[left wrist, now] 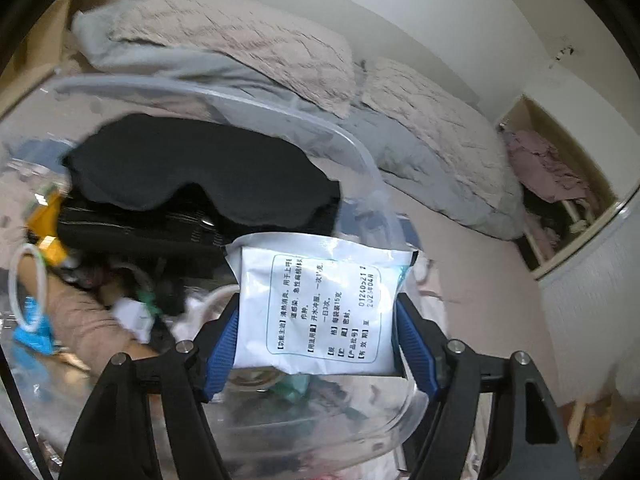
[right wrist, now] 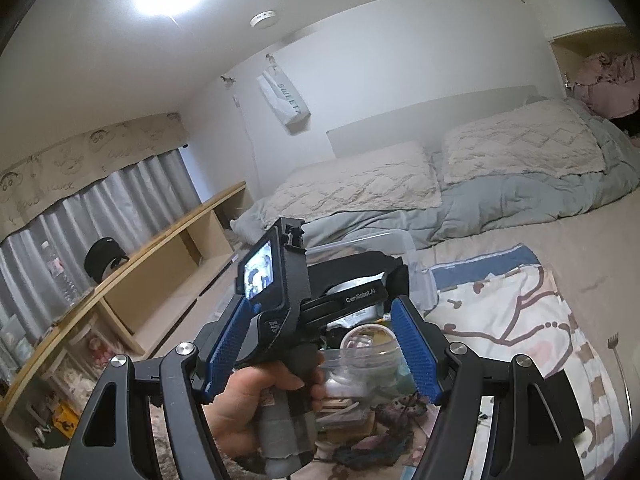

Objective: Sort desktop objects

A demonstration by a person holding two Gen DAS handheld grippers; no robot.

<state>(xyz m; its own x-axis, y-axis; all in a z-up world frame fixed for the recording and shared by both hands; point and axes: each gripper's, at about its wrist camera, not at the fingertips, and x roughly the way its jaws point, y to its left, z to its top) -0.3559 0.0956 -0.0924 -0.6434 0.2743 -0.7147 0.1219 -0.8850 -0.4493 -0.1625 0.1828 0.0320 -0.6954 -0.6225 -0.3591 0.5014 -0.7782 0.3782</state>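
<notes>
My left gripper [left wrist: 318, 304] hangs over a clear plastic bin [left wrist: 352, 140]. A white sachet [left wrist: 320, 292] with printed text lies flat and unbuckled between the blue pads [left wrist: 222, 344], its side edges against them, and I see no squeeze on it. A black eye mask [left wrist: 192, 172] lies on top of the clutter in the bin. In the right wrist view my right gripper [right wrist: 318, 308] stands open with nothing between its pads. Beyond it a hand [right wrist: 256, 400] holds the other gripper's handle over the same bin [right wrist: 396, 240].
The bin stands on a bed beside a patterned blanket [right wrist: 500, 320]. Pillows [right wrist: 360, 188] and a grey duvet [right wrist: 500, 204] lie behind it. A wooden shelf [right wrist: 160, 280] runs along the left wall. An open cupboard [left wrist: 560, 184] holds clothes.
</notes>
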